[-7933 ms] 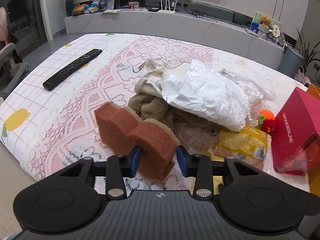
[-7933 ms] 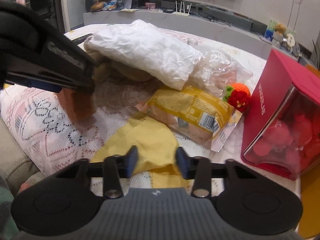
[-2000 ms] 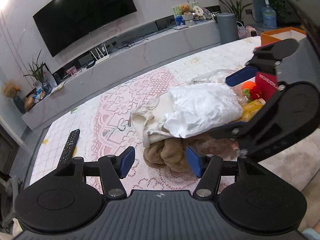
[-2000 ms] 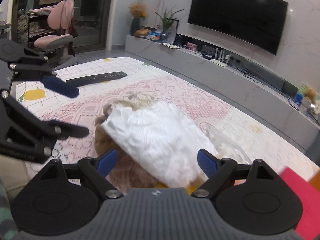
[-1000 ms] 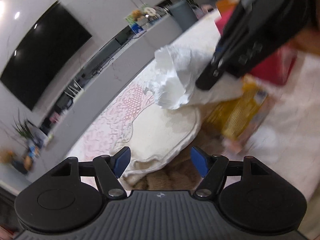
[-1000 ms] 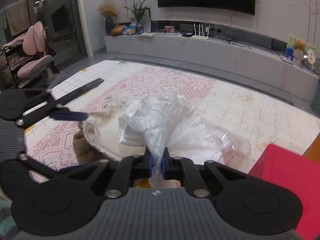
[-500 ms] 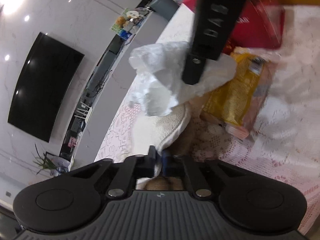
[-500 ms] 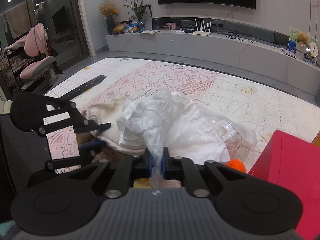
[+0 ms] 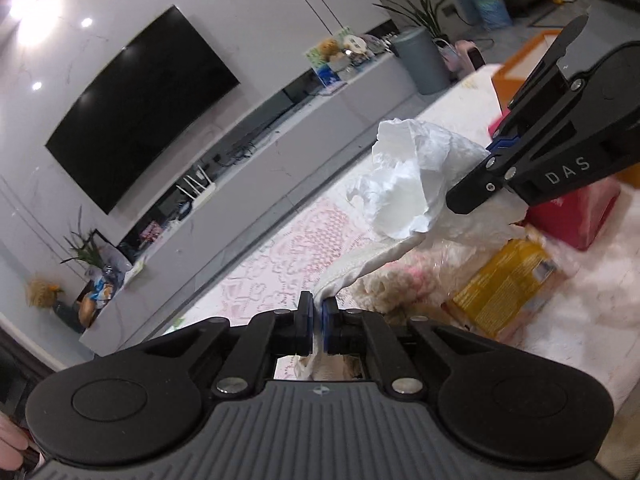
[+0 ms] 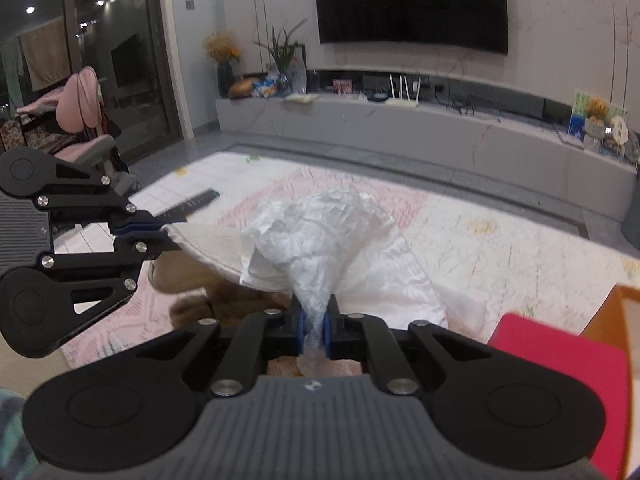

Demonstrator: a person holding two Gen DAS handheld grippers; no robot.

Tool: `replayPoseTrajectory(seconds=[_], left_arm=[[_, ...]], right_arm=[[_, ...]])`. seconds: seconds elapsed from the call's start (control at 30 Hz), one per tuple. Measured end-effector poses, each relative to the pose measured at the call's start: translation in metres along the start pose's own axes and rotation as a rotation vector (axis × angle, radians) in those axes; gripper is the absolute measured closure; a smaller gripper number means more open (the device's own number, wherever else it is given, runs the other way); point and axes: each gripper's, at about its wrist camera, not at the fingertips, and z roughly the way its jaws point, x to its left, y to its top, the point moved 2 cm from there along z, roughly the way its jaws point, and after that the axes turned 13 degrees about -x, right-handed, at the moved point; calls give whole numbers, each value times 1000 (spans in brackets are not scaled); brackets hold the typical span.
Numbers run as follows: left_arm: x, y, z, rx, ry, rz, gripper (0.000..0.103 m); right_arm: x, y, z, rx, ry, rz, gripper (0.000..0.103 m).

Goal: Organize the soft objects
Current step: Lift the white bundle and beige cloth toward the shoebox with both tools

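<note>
Your left gripper (image 9: 317, 320) has its jaws clamped on the edge of a cream cloth (image 9: 360, 266), which stretches up and away from the blue pads toward the pile. Your right gripper (image 10: 314, 330) has its jaws clamped on a crumpled white plastic bag (image 10: 316, 240), lifted above the heap; in the left wrist view the same bag (image 9: 412, 184) hangs from the right gripper (image 9: 494, 150), just above the cream cloth.

Under both lies a brown fuzzy towel (image 10: 224, 300), partly hidden by the cloth. Beside it, in the left wrist view, sit a yellow snack packet (image 9: 504, 280), some clear plastic wrap (image 9: 460, 240) and a red box (image 9: 568, 216). The red box (image 10: 560, 364) also fills the lower right of the right wrist view.

Everything rests on a table (image 10: 500, 248) covered with a white and pink lace-patterned cloth. A black remote control (image 10: 188, 208) lies on it well apart from the pile, on the far left.

Beyond the table, a long grey media console (image 10: 400, 128) runs along a pale marble wall under a large dark television (image 10: 408, 4). On the console stand a white router (image 10: 404, 90), a vase of yellow flowers (image 10: 222, 60), a green plant (image 10: 284, 56) and a small teddy bear (image 10: 598, 114). A pink chair (image 10: 84, 120) stands to the left by dark glass doors.
</note>
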Motion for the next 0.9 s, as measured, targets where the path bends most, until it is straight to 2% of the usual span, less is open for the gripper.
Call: replayPoseTrajectory(seconds=[0.27, 0.47, 0.77, 0.9], left_arm=[[5, 20, -35, 25, 36, -48, 99], [13, 34, -64, 31, 52, -142, 99], [12, 76, -106, -45, 39, -251, 99], [5, 101, -113, -88, 2, -293, 99]], right_arm=[[7, 28, -57, -70, -16, -15, 97], [10, 40, -108, -105, -62, -43, 97], [0, 44, -187, -135, -161, -71, 97], [-14, 41, -215, -139, -215, -87, 97]])
